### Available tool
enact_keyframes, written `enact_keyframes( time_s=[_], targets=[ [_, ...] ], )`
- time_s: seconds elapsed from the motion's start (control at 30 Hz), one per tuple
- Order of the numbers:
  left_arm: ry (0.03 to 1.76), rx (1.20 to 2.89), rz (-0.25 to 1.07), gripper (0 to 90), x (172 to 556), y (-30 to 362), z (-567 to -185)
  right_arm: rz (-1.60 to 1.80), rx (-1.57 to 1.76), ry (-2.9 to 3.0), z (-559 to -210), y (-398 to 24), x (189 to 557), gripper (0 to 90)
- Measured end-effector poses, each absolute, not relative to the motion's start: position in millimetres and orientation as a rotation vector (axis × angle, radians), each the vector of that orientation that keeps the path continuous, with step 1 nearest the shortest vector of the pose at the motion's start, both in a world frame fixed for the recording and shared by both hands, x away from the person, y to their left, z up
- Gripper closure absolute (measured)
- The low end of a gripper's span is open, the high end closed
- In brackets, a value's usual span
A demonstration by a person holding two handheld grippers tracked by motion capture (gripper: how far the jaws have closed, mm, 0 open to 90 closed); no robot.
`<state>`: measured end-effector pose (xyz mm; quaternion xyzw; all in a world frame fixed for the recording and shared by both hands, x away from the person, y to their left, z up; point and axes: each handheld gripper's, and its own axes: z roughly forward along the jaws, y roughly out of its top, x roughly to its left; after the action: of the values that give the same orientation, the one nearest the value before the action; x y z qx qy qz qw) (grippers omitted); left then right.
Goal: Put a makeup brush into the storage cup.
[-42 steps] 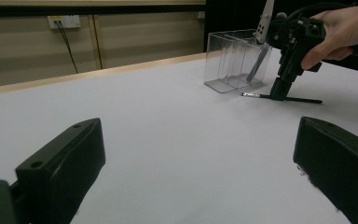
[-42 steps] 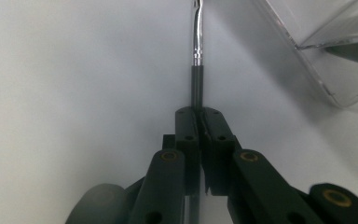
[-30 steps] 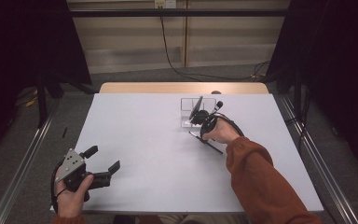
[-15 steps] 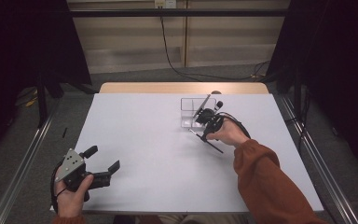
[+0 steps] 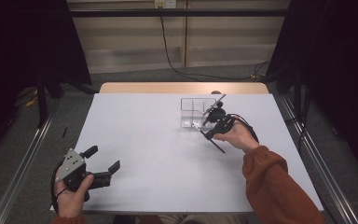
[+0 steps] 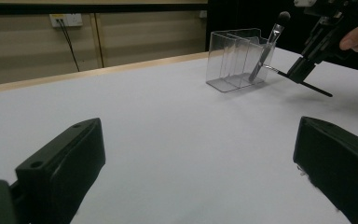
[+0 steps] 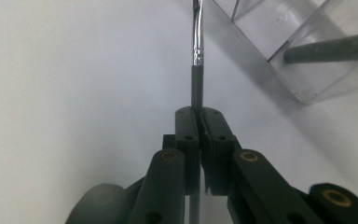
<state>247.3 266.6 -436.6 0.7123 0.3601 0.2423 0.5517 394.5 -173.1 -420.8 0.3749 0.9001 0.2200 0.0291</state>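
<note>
Right of centre, the right gripper (image 5: 204, 126) clamps a slim brush (image 7: 196, 70) mid-handle — light, stiff, slippery, likely to pivot; left gripper (image 5: 103, 162) released.

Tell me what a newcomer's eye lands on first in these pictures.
First, the right gripper at the far right of the white table, shut on a thin makeup brush. Just beyond it stands a clear organizer with another brush leaning inside. At the near left corner, the left gripper waits open.
</note>
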Motion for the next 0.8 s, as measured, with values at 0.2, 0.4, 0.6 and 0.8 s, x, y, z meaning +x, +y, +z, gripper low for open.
enact_keyframes(
  time_s=[0.2,0.4,0.6,0.8],
  targets=[
    [0.849,1.682,0.569,2.2,247,266,-436,0.803,1.173,2.716,-413,-180,388,86.0],
    [0.844,1.687,0.568,2.2,247,266,-436,0.905,1.197,2.666,-414,-189,383,86.0],
    [0.836,1.688,0.57,2.3,247,267,-436,0.993,1.178,2.609,-417,-194,379,86.1],
    [0.839,1.688,0.571,2.3,247,267,-436,1.099,1.168,2.539,-417,-198,375,86.0]
  ],
)
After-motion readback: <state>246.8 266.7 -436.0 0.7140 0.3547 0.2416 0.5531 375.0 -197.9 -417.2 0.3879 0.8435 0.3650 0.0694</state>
